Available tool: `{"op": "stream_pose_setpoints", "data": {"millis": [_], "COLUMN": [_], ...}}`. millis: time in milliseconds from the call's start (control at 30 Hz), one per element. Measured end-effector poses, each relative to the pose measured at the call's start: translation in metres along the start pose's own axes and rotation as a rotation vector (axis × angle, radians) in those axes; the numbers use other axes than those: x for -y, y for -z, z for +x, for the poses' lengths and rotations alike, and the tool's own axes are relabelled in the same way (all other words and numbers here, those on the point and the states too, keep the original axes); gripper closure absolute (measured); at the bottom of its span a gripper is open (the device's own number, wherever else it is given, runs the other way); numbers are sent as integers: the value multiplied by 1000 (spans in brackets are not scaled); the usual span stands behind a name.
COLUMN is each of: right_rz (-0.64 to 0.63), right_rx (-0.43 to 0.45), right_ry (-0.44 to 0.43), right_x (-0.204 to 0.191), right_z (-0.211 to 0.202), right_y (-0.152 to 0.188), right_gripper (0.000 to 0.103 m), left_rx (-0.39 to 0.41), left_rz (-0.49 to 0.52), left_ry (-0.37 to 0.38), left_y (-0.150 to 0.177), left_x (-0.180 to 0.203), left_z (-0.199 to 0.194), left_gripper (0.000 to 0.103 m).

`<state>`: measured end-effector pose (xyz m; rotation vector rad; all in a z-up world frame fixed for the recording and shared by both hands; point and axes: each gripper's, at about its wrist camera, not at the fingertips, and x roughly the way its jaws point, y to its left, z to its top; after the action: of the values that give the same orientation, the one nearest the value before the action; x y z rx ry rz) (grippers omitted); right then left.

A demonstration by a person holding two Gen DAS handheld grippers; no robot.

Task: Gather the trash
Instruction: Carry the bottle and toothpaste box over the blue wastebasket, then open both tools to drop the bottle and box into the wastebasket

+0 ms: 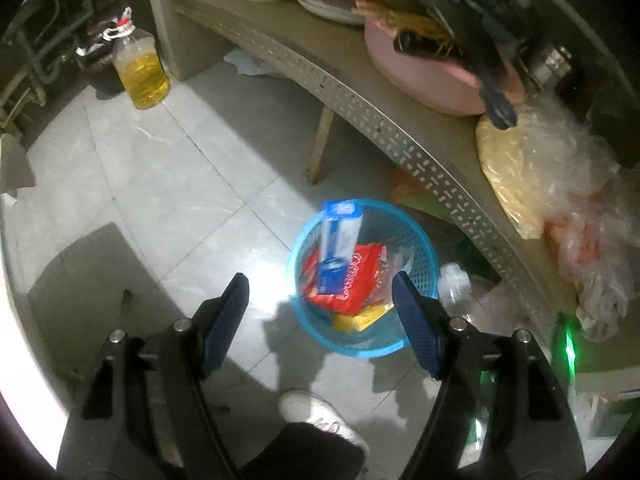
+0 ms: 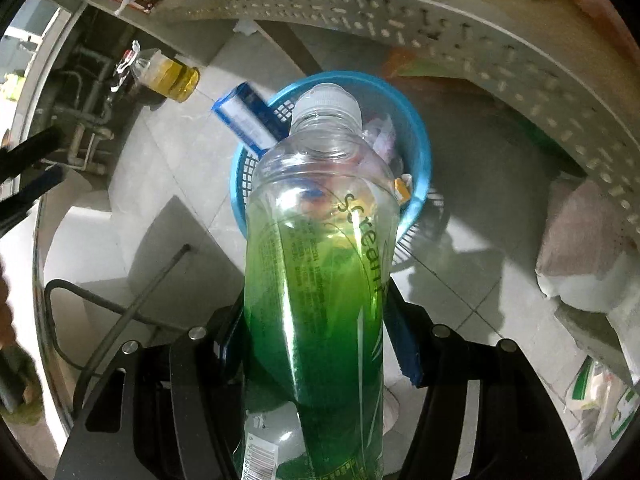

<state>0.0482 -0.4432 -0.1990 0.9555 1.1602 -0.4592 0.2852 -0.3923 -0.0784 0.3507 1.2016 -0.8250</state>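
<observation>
Right gripper (image 2: 316, 344) clamps a clear green-labelled bottle (image 2: 320, 260), cap aimed at the blue basket (image 1: 420, 240) on the floor below. Left gripper (image 1: 320, 312) hangs with jaws apart, empty. A blue carton (image 1: 338, 248) and red wrapper (image 1: 356, 280) already lie inside; the bottle appears next to go.

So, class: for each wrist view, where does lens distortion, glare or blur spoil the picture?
Left wrist view: the shelf edge bows into a curve, glare whitens the floor tiles beside the blue basket. Right wrist view: the blue carton is smeared, the clear bottle looms oversized.
</observation>
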Motion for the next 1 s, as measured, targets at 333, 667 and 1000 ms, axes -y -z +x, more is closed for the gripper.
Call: {"op": "stream_pose_setpoints", "data": {"millis": [333,667,1000], "right_rz": [-38,-74,-138], "right_rx": [30,126,211], "right_ry": [156,239,213], "right_x": [-29,-43,-53], "right_z": [65,88,16], "right_y": [-55,-68,-12], "right_gripper": [40,30,30], "left_rx": [167,300,412], "left_rz": [14,-107,-124], "left_ry": [-5,-69,-66], "left_y": [62,159,206], "left_x": [-38,-83,-79], "left_z": [-129,-210,-234], "left_gripper": [27,22,18]}}
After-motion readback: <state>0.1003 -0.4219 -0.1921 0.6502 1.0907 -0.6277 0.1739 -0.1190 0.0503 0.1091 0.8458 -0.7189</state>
